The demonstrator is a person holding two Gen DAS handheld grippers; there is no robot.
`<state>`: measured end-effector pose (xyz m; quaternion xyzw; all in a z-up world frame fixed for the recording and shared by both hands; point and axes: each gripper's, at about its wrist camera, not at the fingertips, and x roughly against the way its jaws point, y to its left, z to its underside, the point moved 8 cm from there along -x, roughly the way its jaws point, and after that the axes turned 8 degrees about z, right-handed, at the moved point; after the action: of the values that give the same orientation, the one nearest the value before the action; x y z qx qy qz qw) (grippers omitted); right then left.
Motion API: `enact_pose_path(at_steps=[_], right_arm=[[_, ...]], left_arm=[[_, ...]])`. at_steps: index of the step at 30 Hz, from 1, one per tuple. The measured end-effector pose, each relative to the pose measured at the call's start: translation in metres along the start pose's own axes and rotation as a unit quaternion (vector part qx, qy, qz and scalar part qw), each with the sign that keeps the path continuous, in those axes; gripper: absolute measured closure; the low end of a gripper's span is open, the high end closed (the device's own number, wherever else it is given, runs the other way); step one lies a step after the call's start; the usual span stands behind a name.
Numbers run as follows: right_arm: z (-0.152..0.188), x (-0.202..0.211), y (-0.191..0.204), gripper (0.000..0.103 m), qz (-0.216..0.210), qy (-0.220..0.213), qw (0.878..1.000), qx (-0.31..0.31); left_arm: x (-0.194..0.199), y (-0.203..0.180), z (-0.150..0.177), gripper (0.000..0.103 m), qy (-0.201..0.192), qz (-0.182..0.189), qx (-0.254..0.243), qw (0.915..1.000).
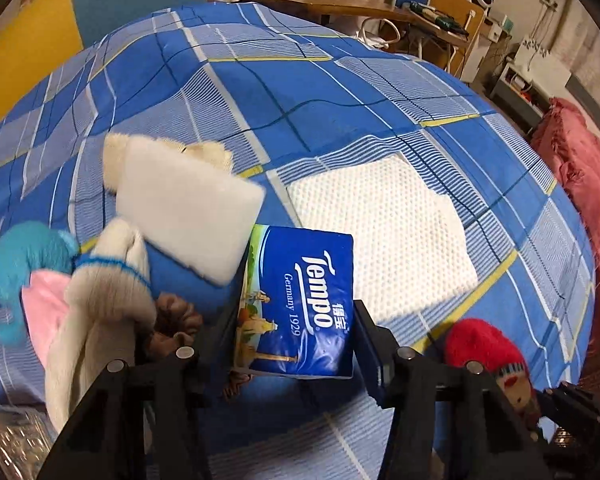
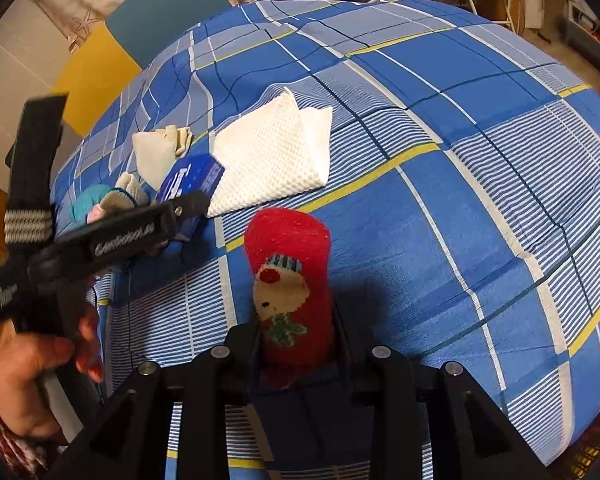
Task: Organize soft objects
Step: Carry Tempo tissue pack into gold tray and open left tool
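The left gripper (image 1: 296, 344) clamps a blue Tempo tissue pack (image 1: 298, 304) between its fingers, above the blue plaid bedsheet (image 1: 340, 92). Just beyond it to the right lies a white dotted cloth (image 1: 380, 224); to the left, a white sponge block (image 1: 188, 208) and a cream sock (image 1: 100, 300). The right gripper (image 2: 296, 344) grips a red Christmas sock (image 2: 290, 272) — near the bed's front edge.

Blue Tempo tissue pack (image 1: 300, 304) clamped upright, red snowman sock (image 2: 290, 292) gripped, white towel (image 1: 380, 228) flat on bedspread
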<state>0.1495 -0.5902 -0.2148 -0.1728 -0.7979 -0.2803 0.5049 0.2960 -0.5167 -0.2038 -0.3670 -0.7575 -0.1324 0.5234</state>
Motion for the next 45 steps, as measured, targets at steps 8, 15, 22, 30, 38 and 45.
enact_pose_path(at_steps=[8,15,22,30,38,45], right_arm=[[0.001,0.001,0.003,0.069,0.012,-0.009,1.000,0.015],[0.002,0.000,0.005,0.069,0.023,-0.020,0.999,0.031],[0.001,0.002,0.004,0.068,0.024,-0.035,0.999,0.034],[0.002,0.002,0.010,0.067,0.048,-0.061,0.994,0.072],[0.007,0.003,0.018,0.067,0.091,-0.088,0.985,0.114],[0.008,0.002,0.018,0.067,0.090,-0.088,0.985,0.114]], left_arm=[[0.040,0.000,0.025,0.049,-0.045,-0.045,-0.001,0.9980],[0.083,-0.010,0.060,0.049,-0.081,-0.046,-0.013,0.9956],[0.115,-0.007,0.091,0.049,-0.096,-0.052,-0.005,0.9940],[0.168,0.002,0.115,0.049,-0.134,-0.072,-0.003,0.9884],[0.224,0.034,0.140,0.049,-0.169,-0.070,0.031,0.9826],[0.273,0.092,0.168,0.049,-0.201,-0.082,0.083,0.9726]])
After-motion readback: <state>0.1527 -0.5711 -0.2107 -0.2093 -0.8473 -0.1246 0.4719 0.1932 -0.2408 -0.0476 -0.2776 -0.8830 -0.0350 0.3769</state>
